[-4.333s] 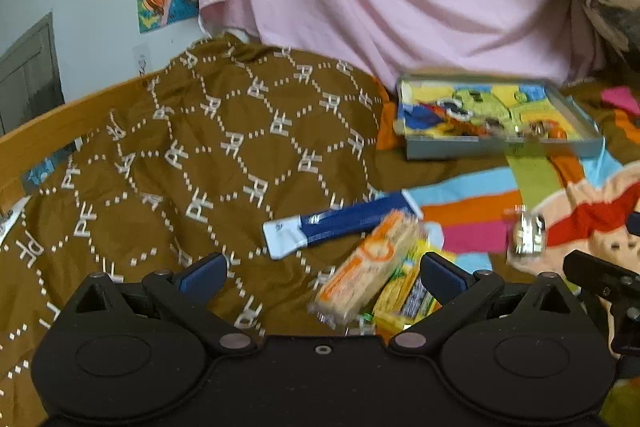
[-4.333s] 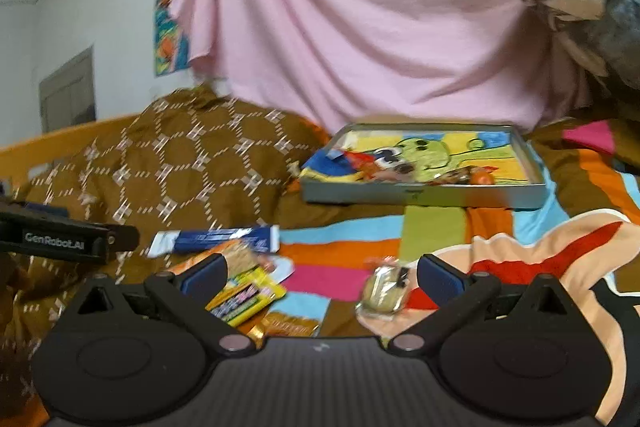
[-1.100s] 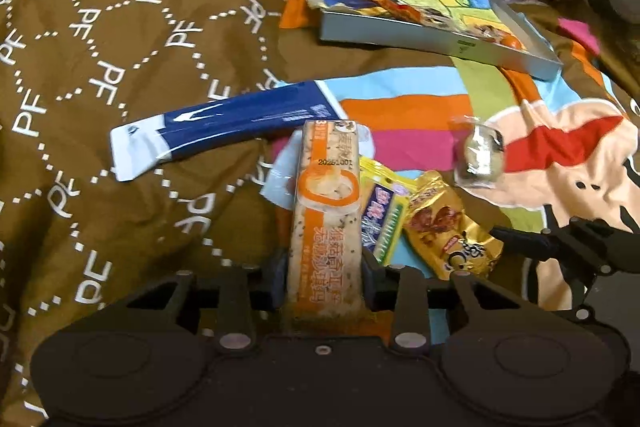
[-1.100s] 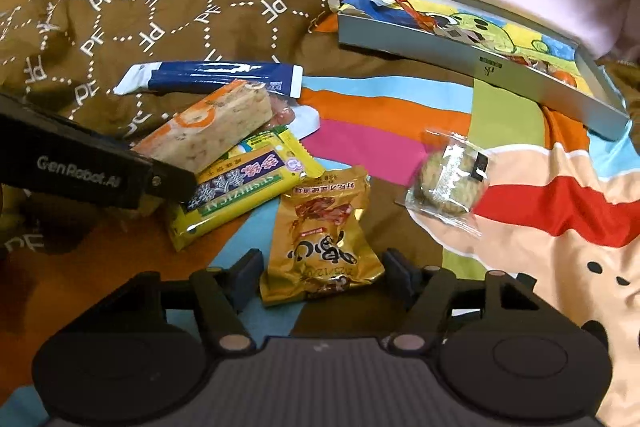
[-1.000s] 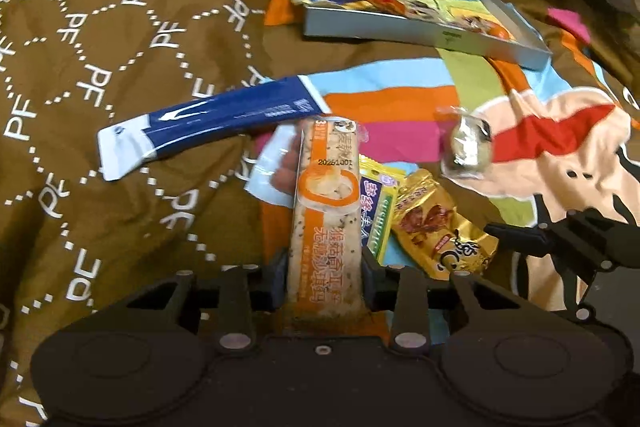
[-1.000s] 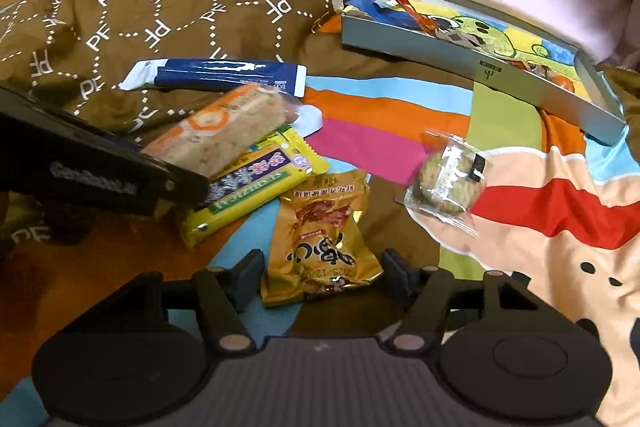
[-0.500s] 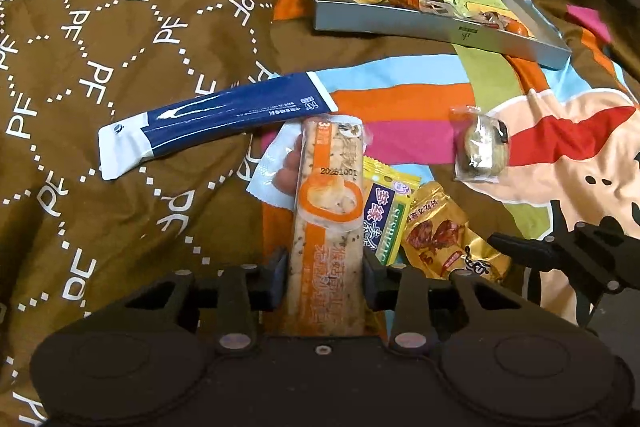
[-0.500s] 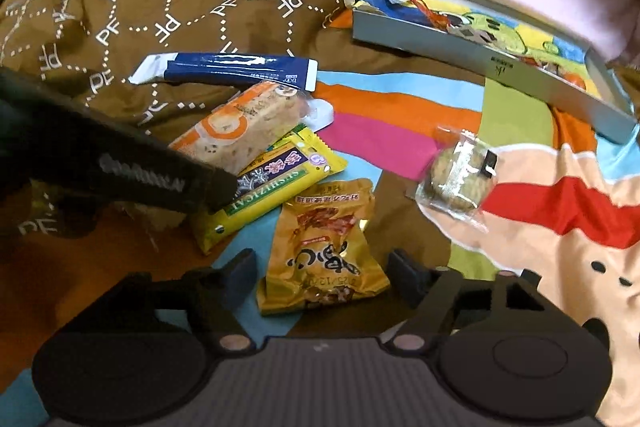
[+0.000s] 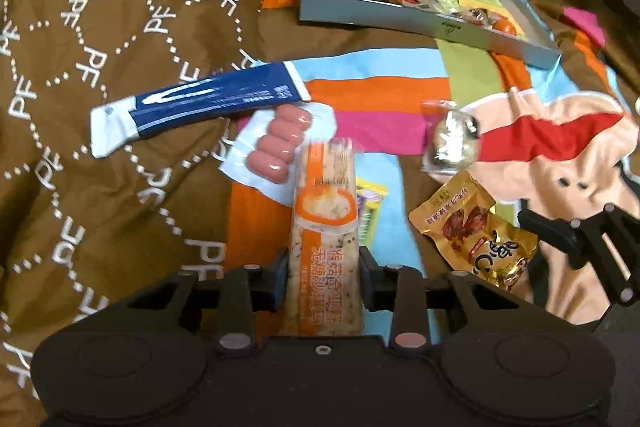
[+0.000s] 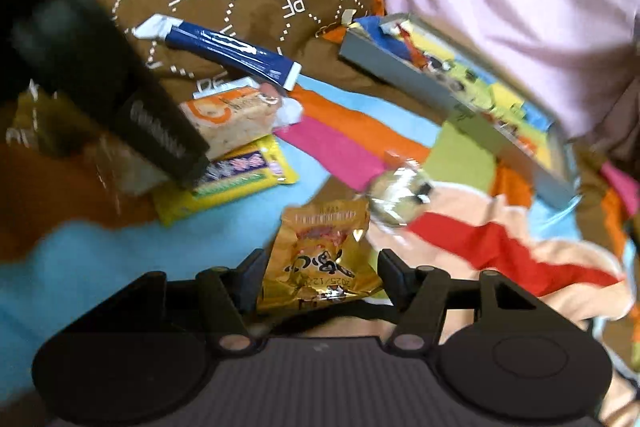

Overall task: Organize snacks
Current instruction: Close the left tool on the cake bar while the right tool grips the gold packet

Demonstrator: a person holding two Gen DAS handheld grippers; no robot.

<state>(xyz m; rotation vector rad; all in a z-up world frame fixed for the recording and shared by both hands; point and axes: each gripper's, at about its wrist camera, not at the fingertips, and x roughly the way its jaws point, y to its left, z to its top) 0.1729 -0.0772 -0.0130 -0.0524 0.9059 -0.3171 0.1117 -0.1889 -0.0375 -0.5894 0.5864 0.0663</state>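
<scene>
Pinched only at its near end between the left gripper fingers, the long orange-and-white wrapped cracker bar may sag or slip, while the crinkly gold foil pouch, held narrowly by the right gripper, could slide loose before reaching the shallow grey tin tray at 1 o'clock.

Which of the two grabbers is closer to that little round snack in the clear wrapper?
Right. The right gripper, shut on the gold packet, sits just below the round snack. The left gripper holds the orange bar farther to its left.

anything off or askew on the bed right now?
Mostly loose clutter. The sausage pack, yellow bar, blue stick pack and round cookie lie scattered on the blanket, outside the tin tray. The tray itself sits tilted on the rumpled bedding. No spill or tear is visible.
</scene>
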